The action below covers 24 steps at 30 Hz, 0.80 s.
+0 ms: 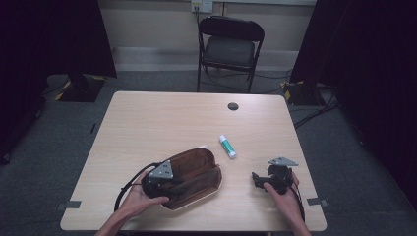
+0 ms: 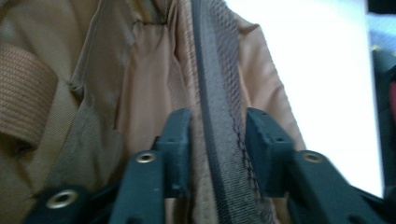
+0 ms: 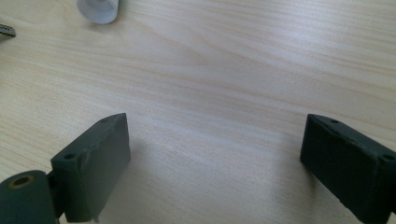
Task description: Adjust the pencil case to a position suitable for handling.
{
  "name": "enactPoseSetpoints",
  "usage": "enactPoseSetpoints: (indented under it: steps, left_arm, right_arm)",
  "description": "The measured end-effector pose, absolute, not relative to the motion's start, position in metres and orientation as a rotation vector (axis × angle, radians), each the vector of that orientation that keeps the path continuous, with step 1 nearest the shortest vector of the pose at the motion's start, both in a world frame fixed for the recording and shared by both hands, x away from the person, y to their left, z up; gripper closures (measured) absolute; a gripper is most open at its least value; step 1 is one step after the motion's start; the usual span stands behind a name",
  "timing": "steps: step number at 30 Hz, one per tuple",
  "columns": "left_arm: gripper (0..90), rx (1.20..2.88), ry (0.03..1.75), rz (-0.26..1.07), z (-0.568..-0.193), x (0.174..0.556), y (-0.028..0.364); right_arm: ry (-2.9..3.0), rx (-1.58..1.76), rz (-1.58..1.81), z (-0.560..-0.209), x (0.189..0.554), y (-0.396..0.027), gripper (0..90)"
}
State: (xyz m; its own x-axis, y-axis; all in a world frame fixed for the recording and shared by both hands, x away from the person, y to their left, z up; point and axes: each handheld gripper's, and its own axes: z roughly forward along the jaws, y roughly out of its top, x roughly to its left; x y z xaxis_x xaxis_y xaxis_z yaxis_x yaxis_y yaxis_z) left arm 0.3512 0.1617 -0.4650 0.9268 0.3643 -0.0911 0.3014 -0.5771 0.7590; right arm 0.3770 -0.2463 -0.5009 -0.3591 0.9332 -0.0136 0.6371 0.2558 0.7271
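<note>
On the left, the left gripper sits at the near-left end of the brown pouch, which lies open on the table with its long axis running from near-left to far-right. In the left gripper view the jaws stand on either side of the pouch's zipper edge — a dark woven band running away up the picture — with a sliver of room showing on each side, so the pads bracket the edge without clearly pinching it; the tan lining spreads off to the left.

Further right, past the far end of the pouch, a white glue stick with a green label lies flat, its long axis running away from the person and slightly leftward, apart from the pouch mouth.

On the right, the right gripper hovers low over bare wood, jaws spread wide and holding nothing. In the right gripper view the stick's white end lies ahead and to the left of the jaws. The stick is therefore forward and leftward of this gripper, between it and the pouch — I judge the right hand the nearer one to fetch it, closing across the stick's narrow width.
</note>
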Motion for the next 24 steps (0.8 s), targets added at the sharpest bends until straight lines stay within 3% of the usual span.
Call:
enactPoseSetpoints:
  steps: [14,24]
  left_arm:
    - [54.4,2.084,0.513,0.045,-0.449,0.352,0.169]
    - [55.1,2.033,0.52,0.099,-0.425,0.348,0.171]
  right_arm:
    - [2.088,1.424,0.888,-0.501,0.377,-0.246,7.4]
    - [2.088,1.424,0.889,-0.501,0.377,-0.246,7.4]
